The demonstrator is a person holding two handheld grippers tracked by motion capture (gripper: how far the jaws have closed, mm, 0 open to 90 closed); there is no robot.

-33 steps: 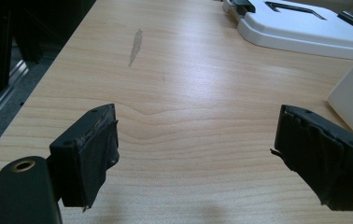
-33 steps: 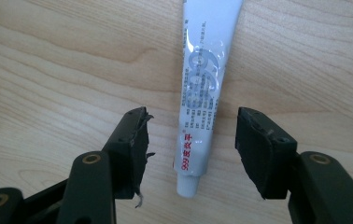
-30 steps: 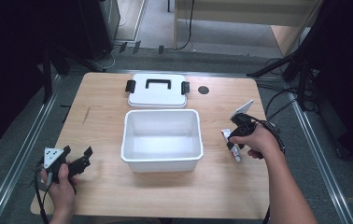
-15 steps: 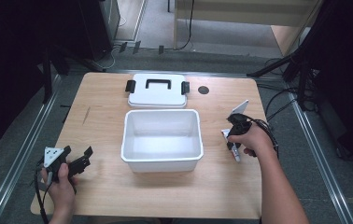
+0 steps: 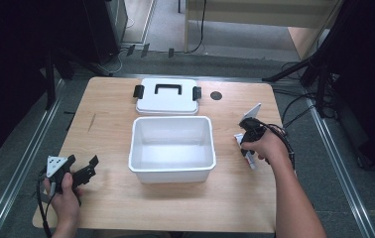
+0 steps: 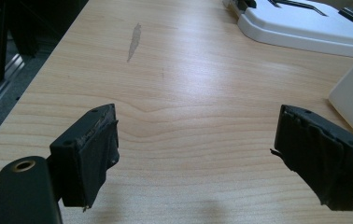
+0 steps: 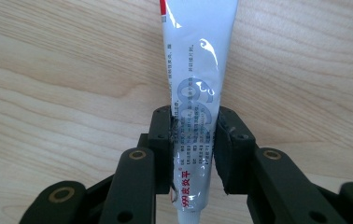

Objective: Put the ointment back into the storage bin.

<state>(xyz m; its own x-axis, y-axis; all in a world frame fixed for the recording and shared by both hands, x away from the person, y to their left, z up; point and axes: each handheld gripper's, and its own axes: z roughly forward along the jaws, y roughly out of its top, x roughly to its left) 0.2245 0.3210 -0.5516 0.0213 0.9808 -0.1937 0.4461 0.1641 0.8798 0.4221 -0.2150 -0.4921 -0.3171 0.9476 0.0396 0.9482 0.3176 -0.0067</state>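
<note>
Your right tool (image 7: 194, 140) had just been closing, and at inspection its jaws stood pressed against both sides of the white tube (image 7: 198, 88), which lay flat on the tabletop (image 7: 48, 70). The grip sat on the lower body of the tube: the cap end ran back between the jaw arms toward the tool's base, and the flat printed end reached forward beyond the fingertips. In the high view the right tool (image 5: 249, 135) pointed down at the tube (image 5: 247, 157), just beside the right wall of the open white bin (image 5: 171, 171).

Finding: the grasp was made; the lift was not yet evident. The tube appeared to rest on the wood, though the close view was too tight to confirm contact along its whole length.

Your left tool (image 6: 198, 154) stood wide open with nothing between its jaws, well to the left of the bin, its fingertips directed across bare tabletop toward the white lid (image 6: 305, 28) lying far ahead of it.

Judgement: the tube was secured for transfer, most likely into the bin to the tool's left. The hold looked square, and slippage seemed unlikely.
</note>
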